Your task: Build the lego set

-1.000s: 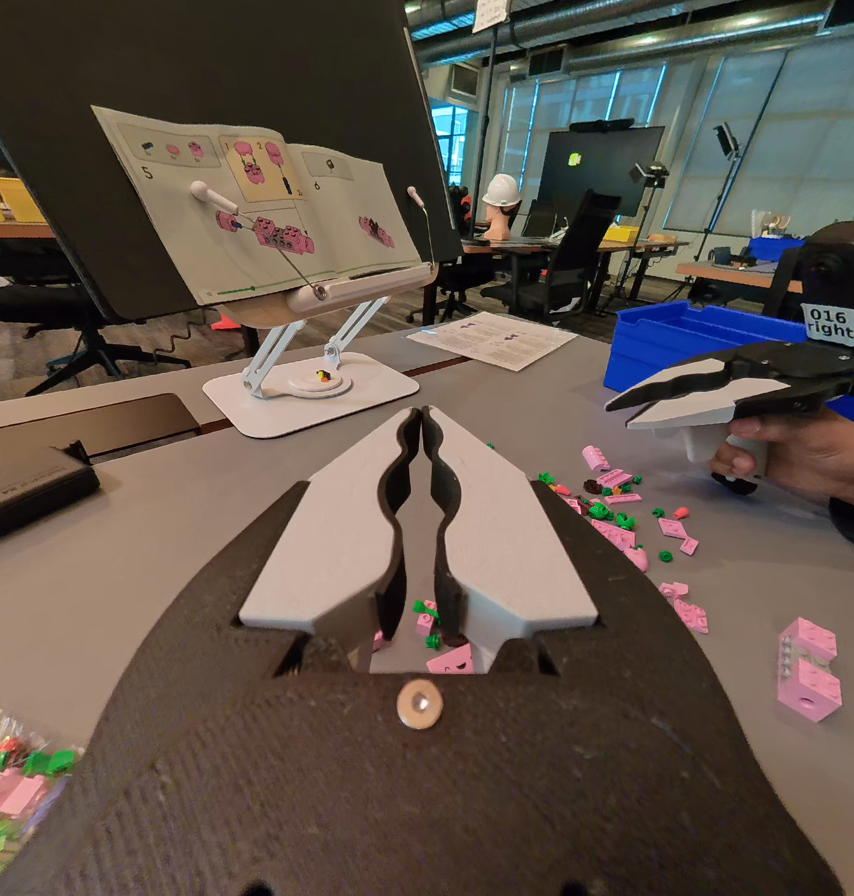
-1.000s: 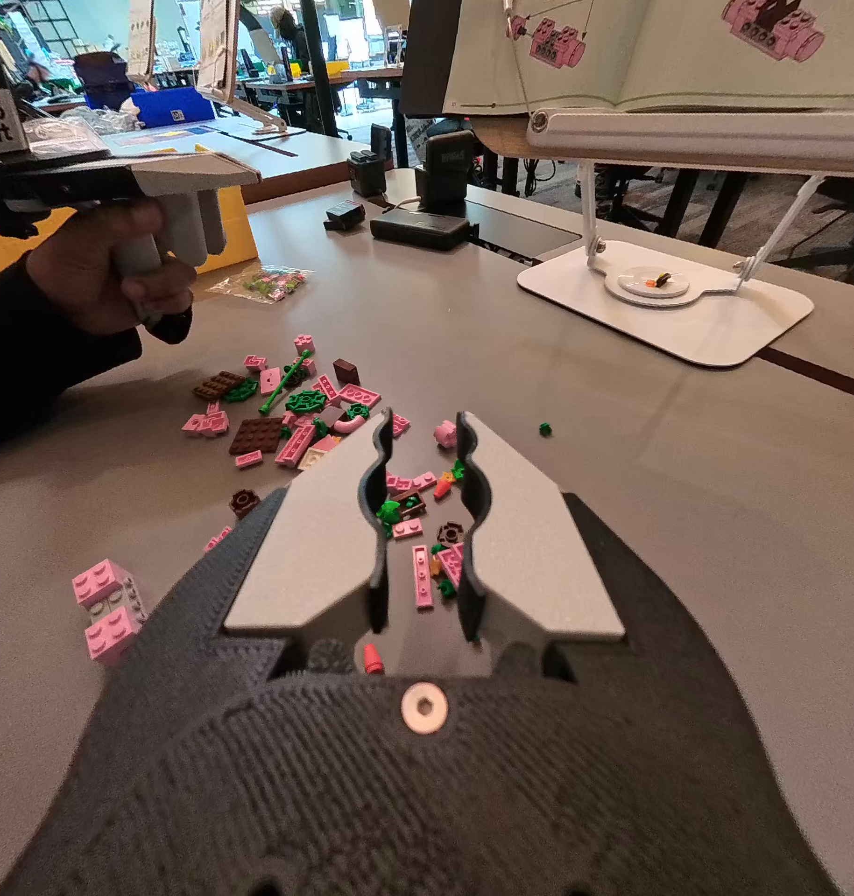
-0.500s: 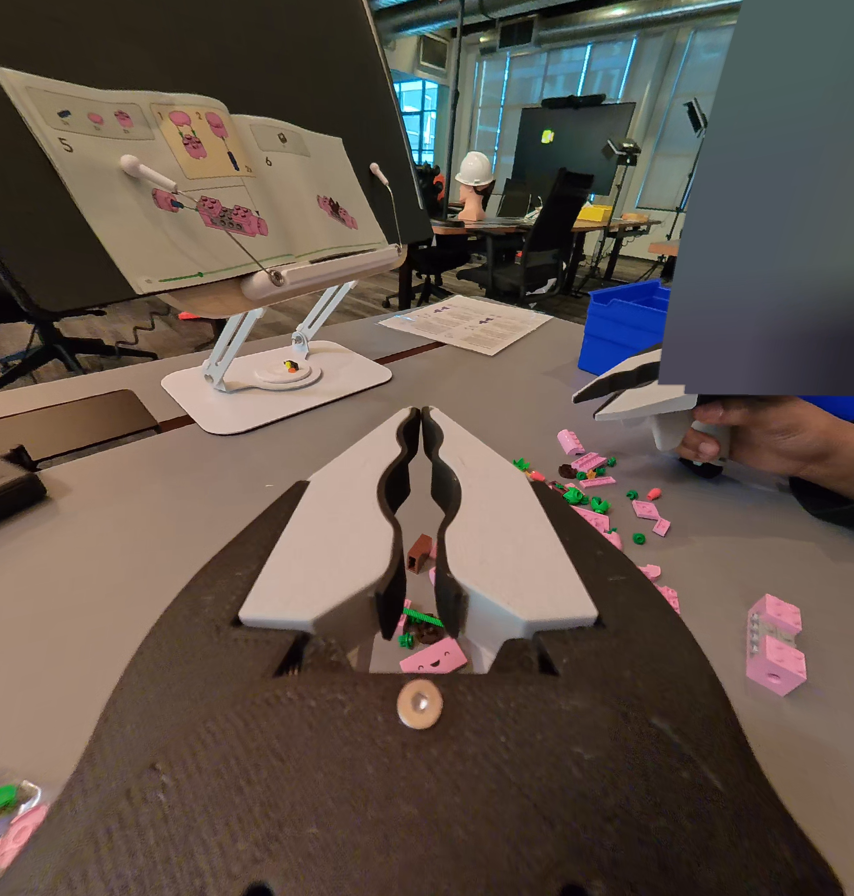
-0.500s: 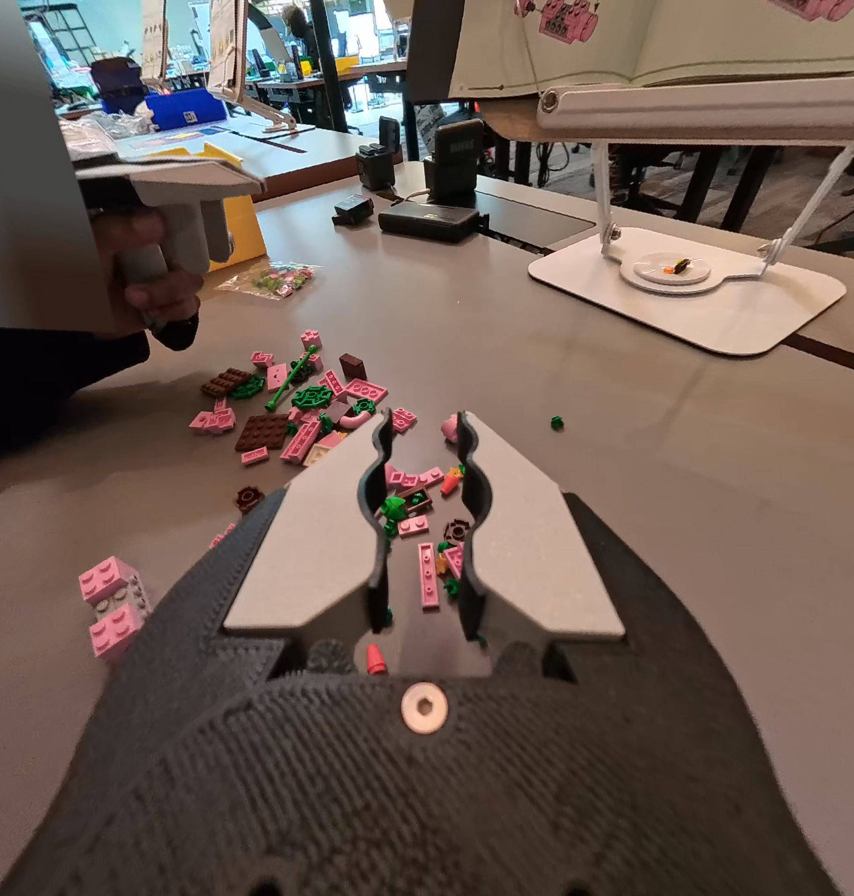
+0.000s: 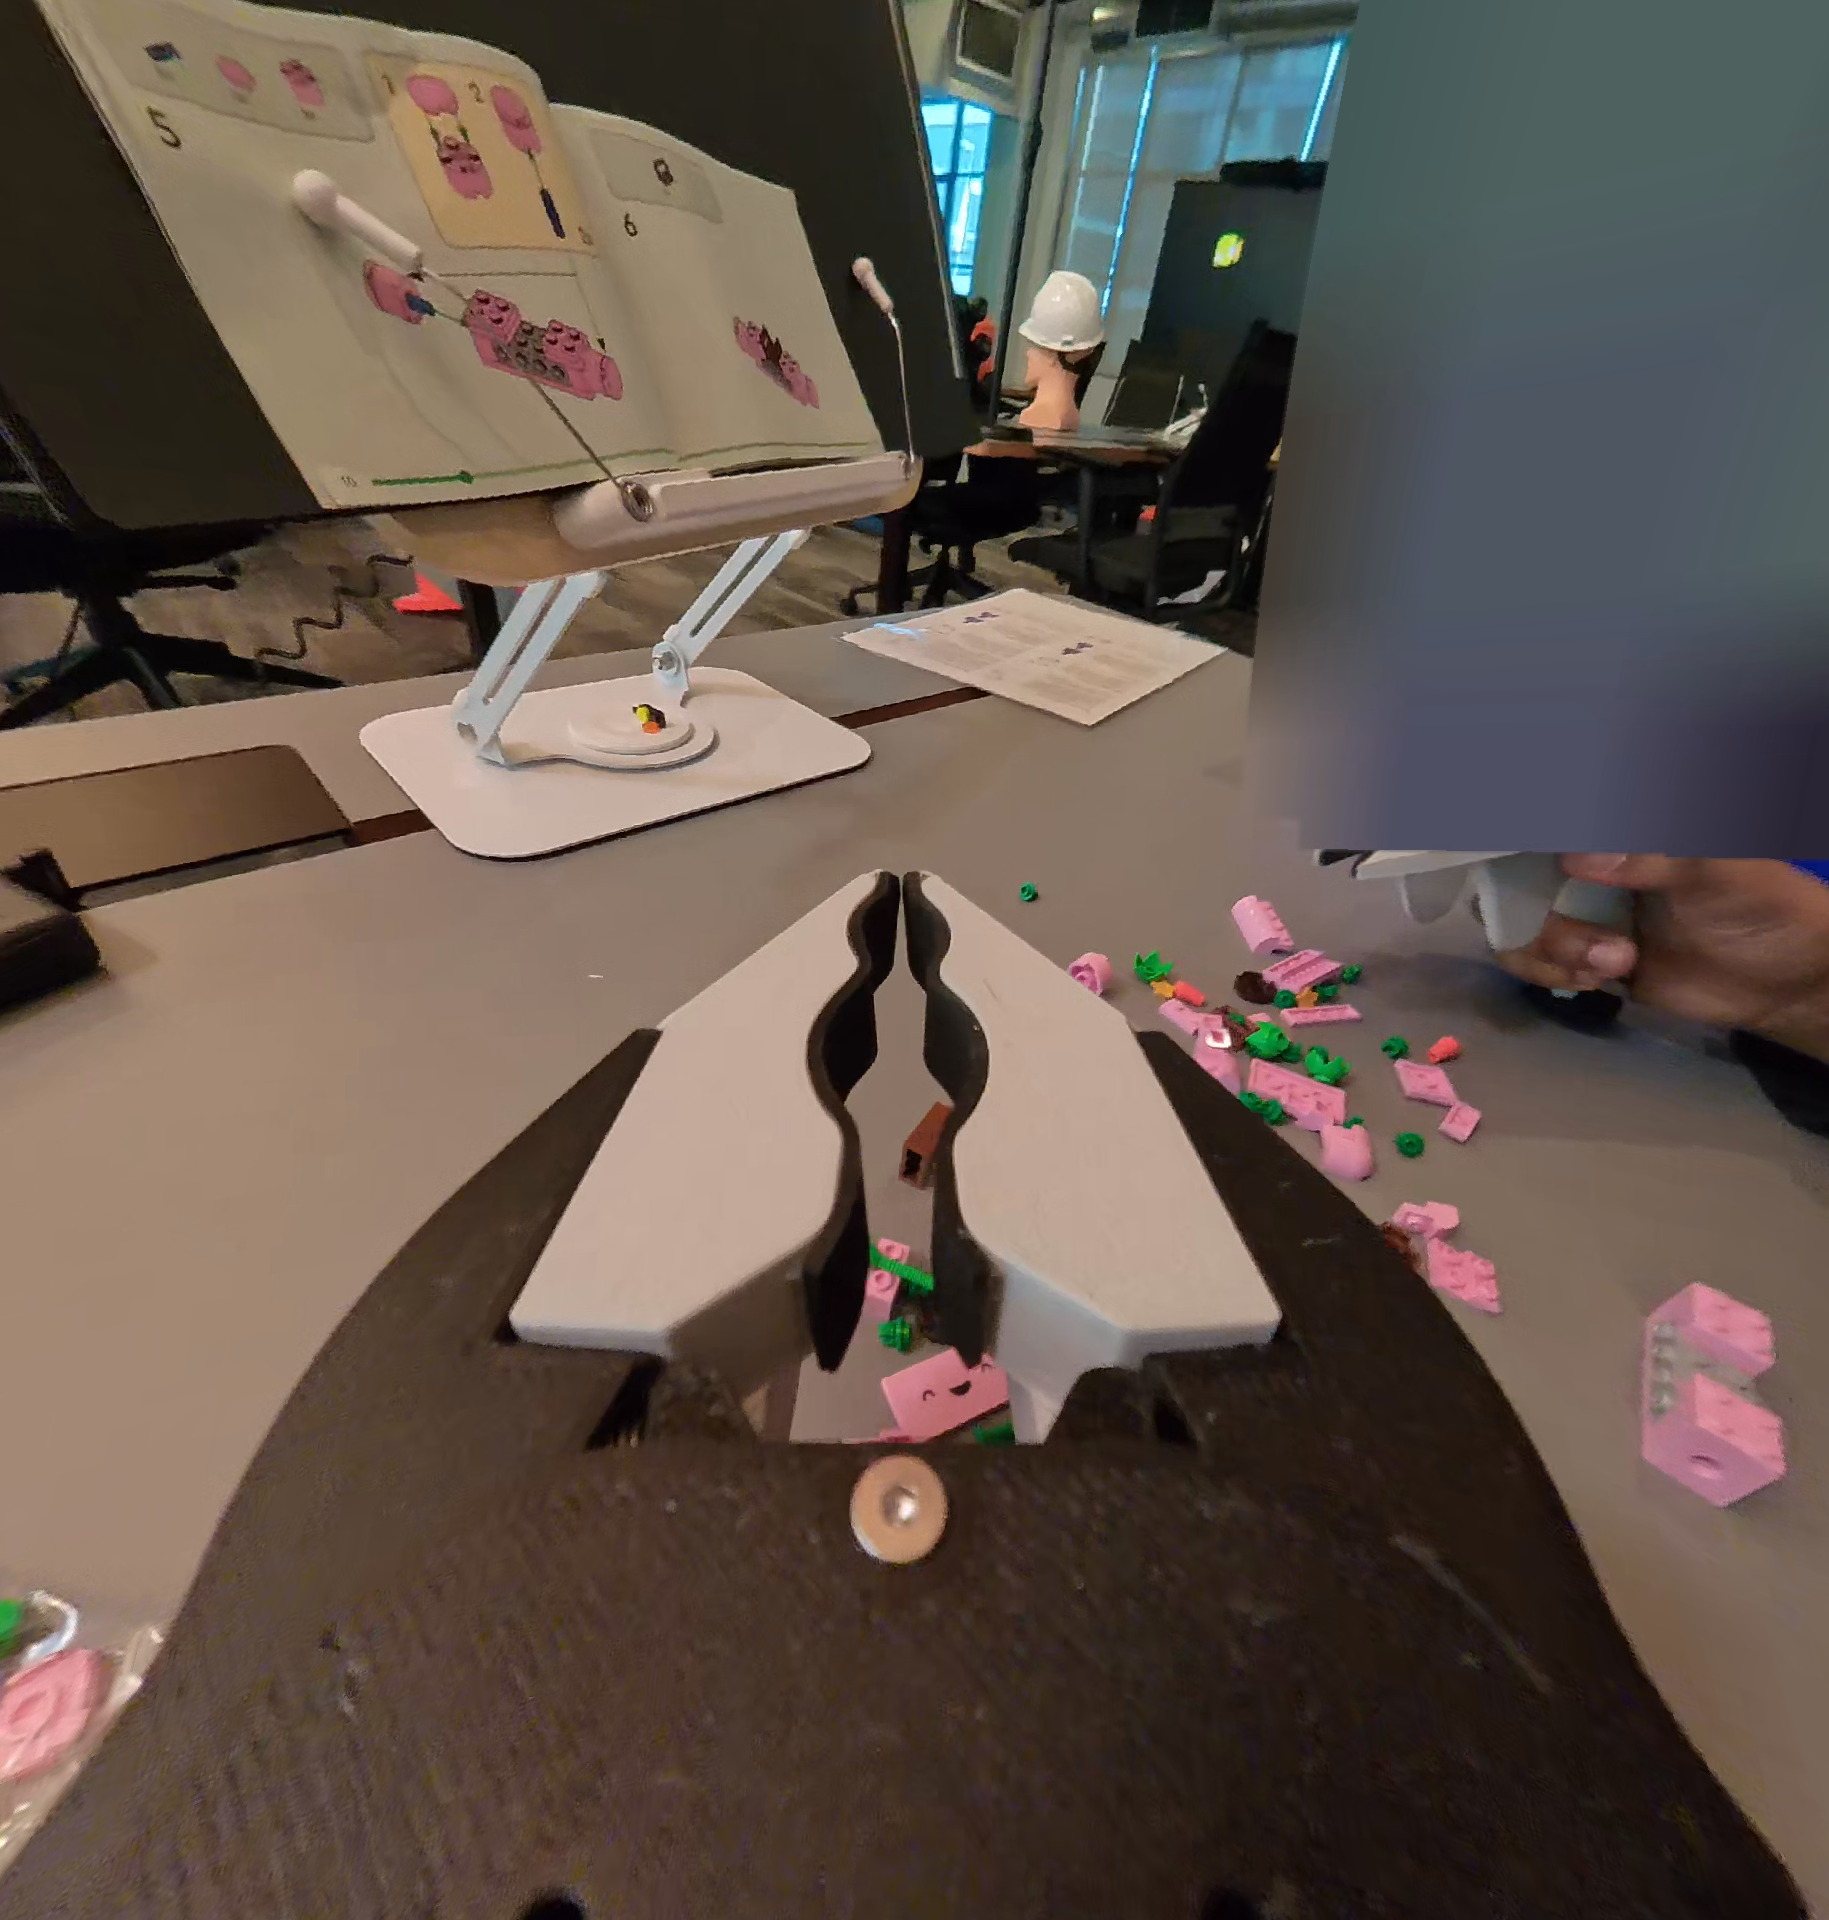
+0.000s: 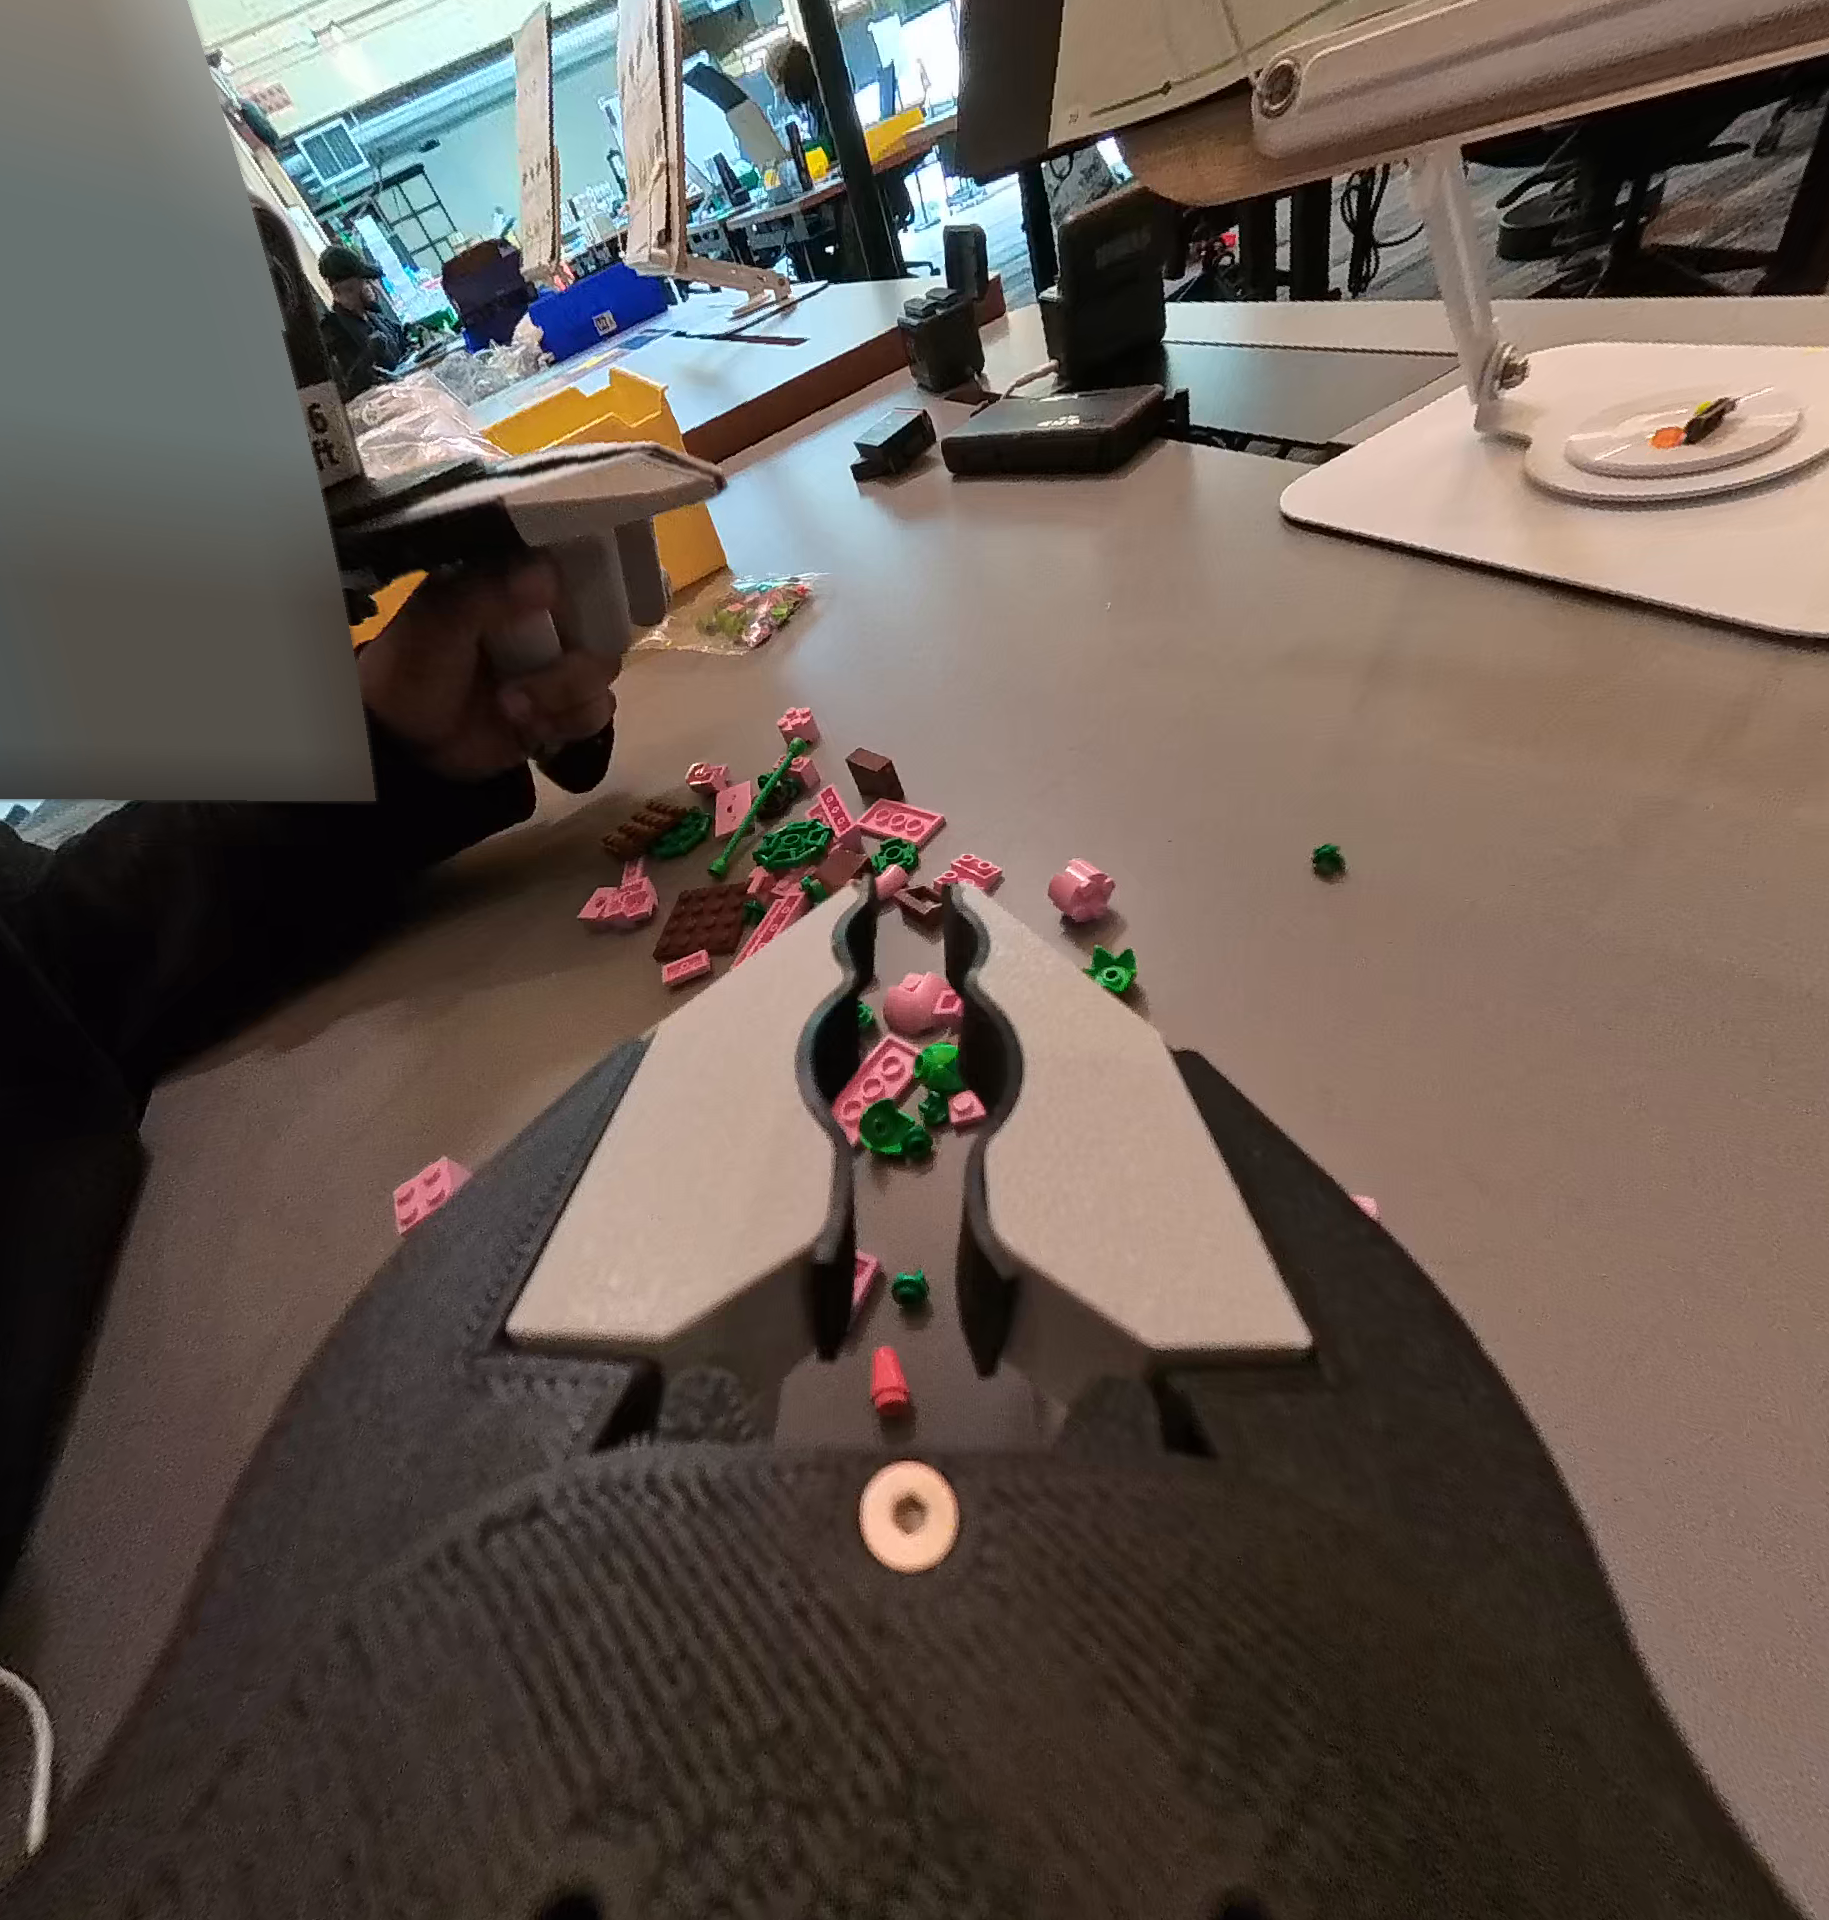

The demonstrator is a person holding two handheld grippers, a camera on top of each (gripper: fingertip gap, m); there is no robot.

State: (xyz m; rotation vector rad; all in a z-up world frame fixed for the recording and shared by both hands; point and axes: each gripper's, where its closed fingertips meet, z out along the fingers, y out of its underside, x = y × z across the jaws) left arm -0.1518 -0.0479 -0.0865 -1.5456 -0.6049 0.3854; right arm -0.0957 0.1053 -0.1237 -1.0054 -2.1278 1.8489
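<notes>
Left wrist view: green rod (image 6: 755, 809) lies diagonally.

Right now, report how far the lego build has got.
Done: one small pink block assembly sits apart on the table. In hand: nothing; the left tongs are shut and empty, and the right tongs are slightly open over the loose pieces. Left: probably most of it, judging by that scatter and a bag of parts.
</notes>
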